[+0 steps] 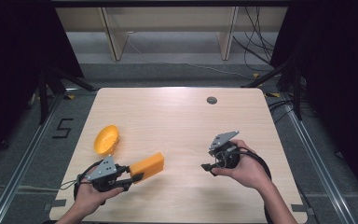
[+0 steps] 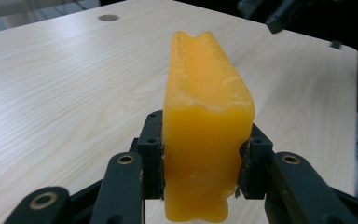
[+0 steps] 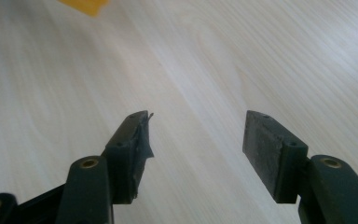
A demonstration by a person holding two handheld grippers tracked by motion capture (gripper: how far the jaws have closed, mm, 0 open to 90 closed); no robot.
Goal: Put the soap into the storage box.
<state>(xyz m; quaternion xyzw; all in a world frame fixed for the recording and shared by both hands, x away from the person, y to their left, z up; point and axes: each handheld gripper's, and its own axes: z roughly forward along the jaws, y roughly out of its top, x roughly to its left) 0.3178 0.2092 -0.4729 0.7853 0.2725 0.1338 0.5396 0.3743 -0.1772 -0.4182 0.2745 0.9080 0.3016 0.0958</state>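
A big, pale wood table (image 1: 182, 121) sits in the middle, with dark curtains at both sides. On the far side of the table top is a small round grey spot (image 1: 211, 100).

The person's left hand (image 1: 91, 196) is at the near left of the table. It holds the left claw (image 1: 137, 177), and that claw is clamped tight on an orange block (image 1: 148, 166). In the left gripper view the two black jaws press on both sides of the orange block (image 2: 205, 126), which sticks up between them and looks soft and a bit bumpy on top. From above, it is hard to tell if the block is touching the table or is just over it.

The person's right hand (image 1: 242, 170) is at the near right, well apart from the left one. It holds the right claw (image 1: 207, 166), which points to the left. In the right gripper view, the right claw (image 3: 196, 140) has its jaws spread wide, with bare table between them.

A yellow bowl (image 1: 106, 139) rests tipped on its side at the left of the table, just beyond the left claw.
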